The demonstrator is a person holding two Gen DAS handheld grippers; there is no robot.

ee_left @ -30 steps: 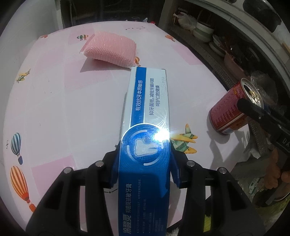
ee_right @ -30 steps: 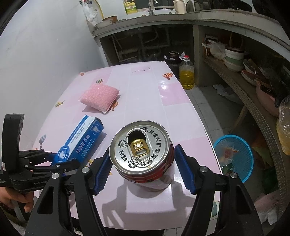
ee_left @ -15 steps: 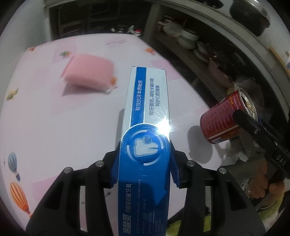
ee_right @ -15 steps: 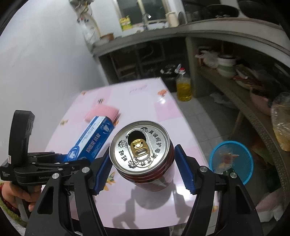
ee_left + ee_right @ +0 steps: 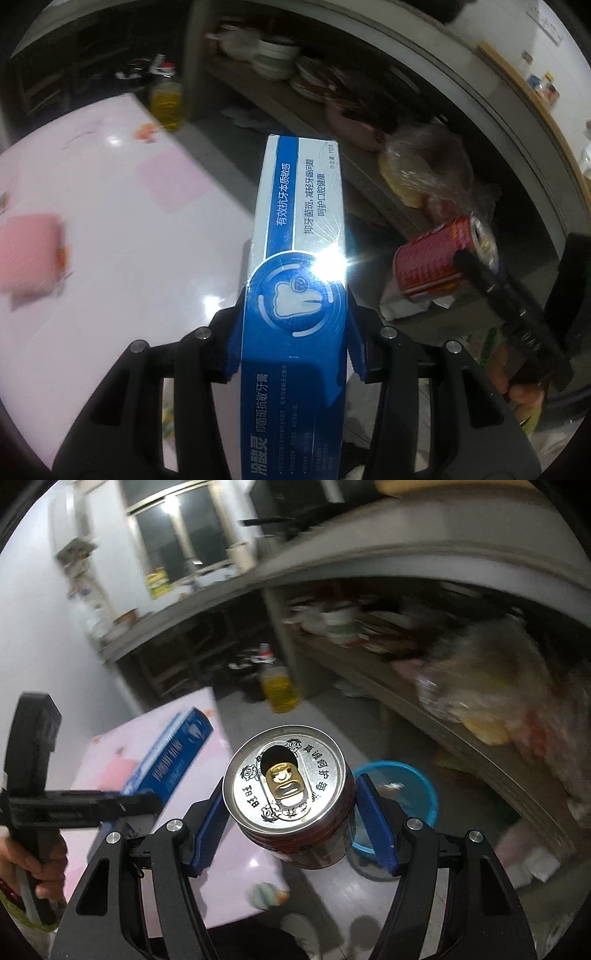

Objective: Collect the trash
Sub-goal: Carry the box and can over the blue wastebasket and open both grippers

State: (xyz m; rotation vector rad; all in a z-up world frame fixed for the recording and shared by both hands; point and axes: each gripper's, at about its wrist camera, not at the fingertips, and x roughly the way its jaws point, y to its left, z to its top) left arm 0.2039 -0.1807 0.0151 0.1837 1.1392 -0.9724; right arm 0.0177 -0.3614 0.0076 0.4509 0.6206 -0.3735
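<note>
The opened red can [image 5: 291, 805], clamped in the right gripper [image 5: 291, 808], hangs past the pink table's [image 5: 236, 878] edge near the blue basket [image 5: 413, 786] on the floor, so I would centre it over the rim before letting go, the left gripper [image 5: 295, 332] bringing its pinched toothpaste box [image 5: 299, 236] afterwards.

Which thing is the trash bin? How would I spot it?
Look past the pink table's edge to the grey floor. The trash bin stands there, just behind the can that the right tool grips. It is the only round bright-blue basket.
</note>
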